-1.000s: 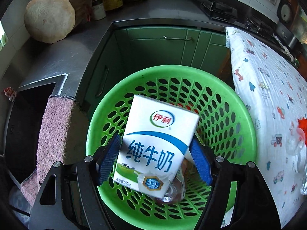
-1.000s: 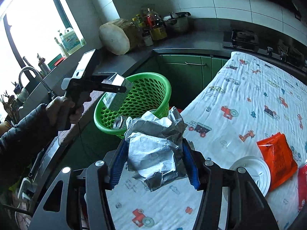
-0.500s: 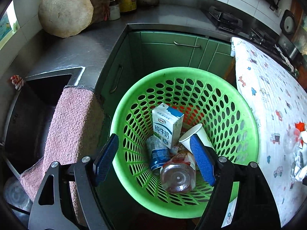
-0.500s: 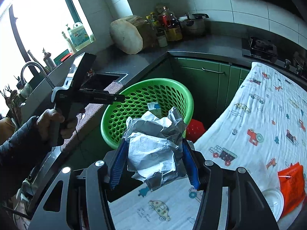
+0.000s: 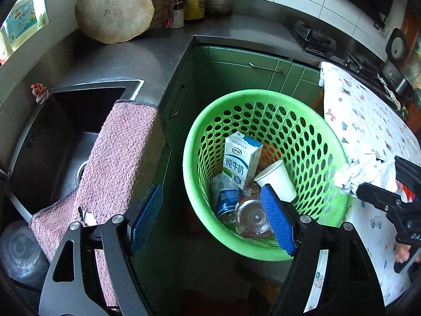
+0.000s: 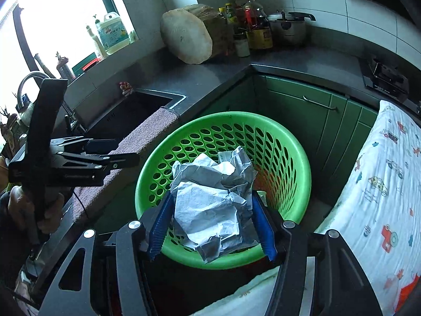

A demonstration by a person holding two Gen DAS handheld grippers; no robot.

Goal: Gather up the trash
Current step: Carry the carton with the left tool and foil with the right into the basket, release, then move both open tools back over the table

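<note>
Green cabinets back the basket point(image 5: 263, 252), which holds a carton point(image 5: 240, 160), cup point(image 5: 277, 180) and can point(image 5: 226, 201). My left fingers point(image 5: 213, 220) gape empty beside it. My right fingers point(image 6: 211, 227) clamp crumpled paper point(image 6: 213, 202) over its rim.

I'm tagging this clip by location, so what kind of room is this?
Most likely a home kitchen: a sink sunk in a grey worktop, a gas stove further along, and oil bottles beside a cooking pot against the tiled wall.
</note>
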